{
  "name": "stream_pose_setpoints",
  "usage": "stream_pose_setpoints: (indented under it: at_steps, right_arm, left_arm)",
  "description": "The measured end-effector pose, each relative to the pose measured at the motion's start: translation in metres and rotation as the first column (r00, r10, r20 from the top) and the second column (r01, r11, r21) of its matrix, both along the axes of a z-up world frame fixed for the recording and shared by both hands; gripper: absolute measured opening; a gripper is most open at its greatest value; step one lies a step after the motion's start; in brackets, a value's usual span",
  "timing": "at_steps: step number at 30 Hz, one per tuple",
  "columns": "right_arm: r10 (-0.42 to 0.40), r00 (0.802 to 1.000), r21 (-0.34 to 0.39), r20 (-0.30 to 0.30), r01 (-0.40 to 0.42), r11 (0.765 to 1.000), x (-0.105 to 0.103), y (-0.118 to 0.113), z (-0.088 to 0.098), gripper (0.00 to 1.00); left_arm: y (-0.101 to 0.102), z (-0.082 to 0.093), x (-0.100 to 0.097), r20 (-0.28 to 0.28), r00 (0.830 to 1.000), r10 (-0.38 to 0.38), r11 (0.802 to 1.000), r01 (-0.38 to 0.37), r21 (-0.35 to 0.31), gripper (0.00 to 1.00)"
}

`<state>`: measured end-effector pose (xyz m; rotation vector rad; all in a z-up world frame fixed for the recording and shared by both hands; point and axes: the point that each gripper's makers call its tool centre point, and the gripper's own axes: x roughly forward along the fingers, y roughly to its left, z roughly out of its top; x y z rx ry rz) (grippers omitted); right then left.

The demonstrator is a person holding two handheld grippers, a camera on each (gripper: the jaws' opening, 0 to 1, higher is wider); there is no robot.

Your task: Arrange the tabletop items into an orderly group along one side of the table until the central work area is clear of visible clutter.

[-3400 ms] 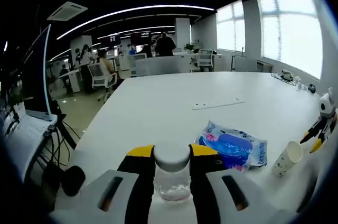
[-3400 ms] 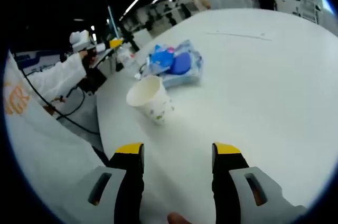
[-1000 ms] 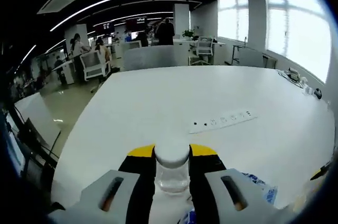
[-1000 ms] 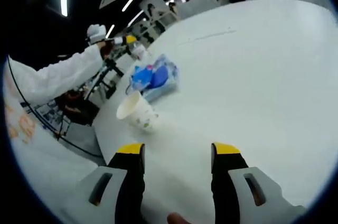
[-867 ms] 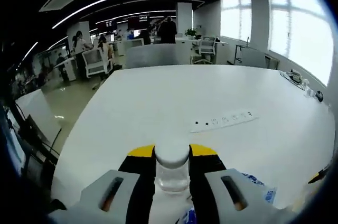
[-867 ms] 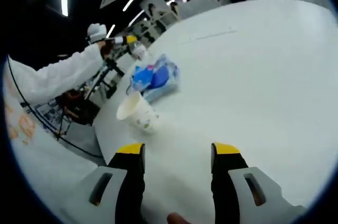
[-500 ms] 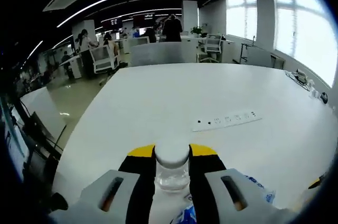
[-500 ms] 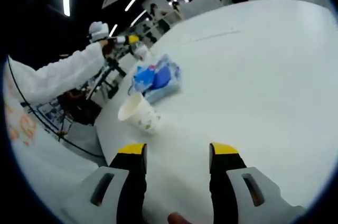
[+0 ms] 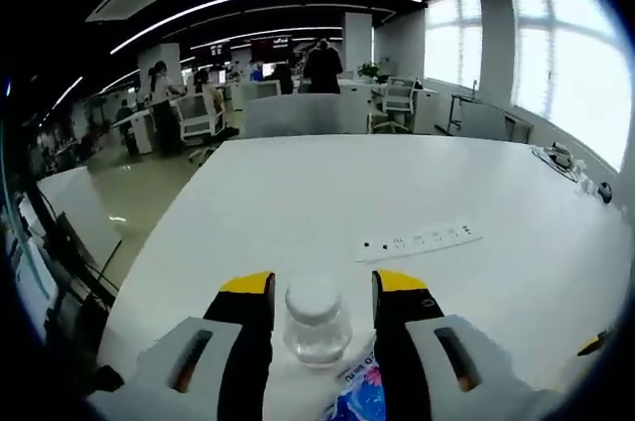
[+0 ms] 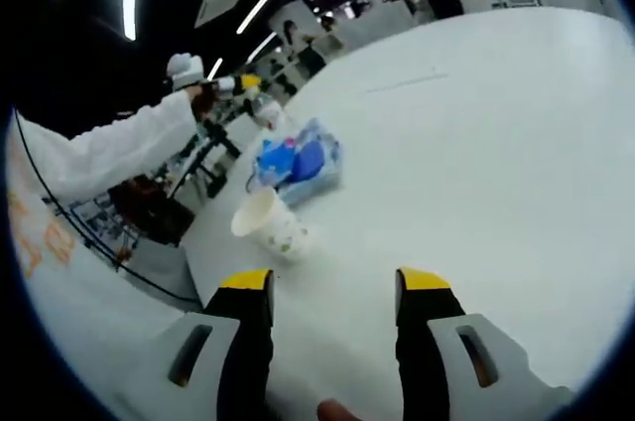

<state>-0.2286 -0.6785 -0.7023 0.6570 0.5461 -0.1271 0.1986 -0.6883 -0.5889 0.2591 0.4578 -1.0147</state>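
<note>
While the left gripper (image 9: 322,287) stands with jaws apart, the small clear bottle (image 9: 317,325) sits between them, just beside the blue packet (image 9: 359,393). Likely light, rigid, slippery; grip mid-body. Right gripper (image 10: 332,282) spread, empty; paper cup (image 10: 272,224) near the packet.

Clear glass jar with white lid (image 9: 316,323). Glossy white tabletop (image 9: 327,198). White paper cup with faint speckled print (image 10: 271,224). Blue and white plastic pack with pink marks (image 10: 296,163). Left gripper (image 9: 322,304) and right gripper (image 10: 334,292): black jaws, yellow tips, grey bodies. White sleeve (image 10: 117,151).
</note>
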Motion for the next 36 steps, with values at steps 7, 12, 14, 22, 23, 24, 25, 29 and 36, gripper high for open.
stream_pose_setpoints:
  at_steps: [7, 12, 14, 22, 23, 24, 25, 29, 36]
  right_arm:
    - [-0.005, 0.999, -0.024, 0.035, 0.006, 1.0, 0.004, 0.0, 0.013, 0.51]
    - [0.003, 0.999, -0.031, 0.054, -0.002, 1.0, 0.003, 0.005, 0.015, 0.51]
    - [0.009, 0.999, -0.032, 0.052, -0.007, 0.999, 0.001, 0.008, 0.014, 0.51]
    - [-0.005, 0.998, -0.036, 0.06, 0.007, 0.999, -0.007, 0.01, 0.02, 0.51]
    - [-0.01, 0.998, -0.036, 0.061, 0.012, 0.999, -0.008, 0.009, 0.021, 0.51]
    - [-0.02, 0.998, -0.034, 0.065, 0.022, 0.999, -0.009, 0.008, 0.022, 0.51]
    - [-0.027, 0.997, -0.03, 0.068, 0.029, 0.999, -0.01, 0.008, 0.022, 0.51]
    - [-0.052, 0.996, -0.014, 0.074, 0.053, 0.998, -0.011, 0.008, 0.025, 0.51]
    - [-0.067, 0.994, -0.01, 0.091, 0.068, 0.998, -0.009, 0.006, 0.041, 0.52]
  left_arm:
    - [0.023, 0.011, -0.024, 0.001, 0.999, -0.047, 0.998, 0.047, -0.033, 0.59]
    - [0.051, 0.007, -0.046, -0.004, 0.998, -0.06, 0.997, 0.06, -0.049, 0.67]
    - [0.062, -0.001, -0.051, -0.011, 0.997, -0.074, 0.997, 0.074, -0.031, 0.68]
    - [0.107, -0.026, -0.086, -0.032, 0.989, -0.147, 0.987, 0.149, 0.06, 0.76]
    - [0.11, -0.029, -0.09, -0.024, 0.988, -0.152, 0.986, 0.153, 0.065, 0.76]
    - [0.115, -0.035, -0.097, -0.031, 0.987, -0.155, 0.986, 0.156, 0.061, 0.77]
    - [0.119, -0.039, -0.101, -0.046, 0.986, -0.159, 0.985, 0.162, 0.062, 0.77]
    - [0.135, -0.052, -0.117, -0.081, 0.981, -0.177, 0.98, 0.183, 0.076, 0.77]
    - [0.157, -0.055, -0.131, -0.055, 0.969, -0.239, 0.961, 0.244, 0.129, 0.72]
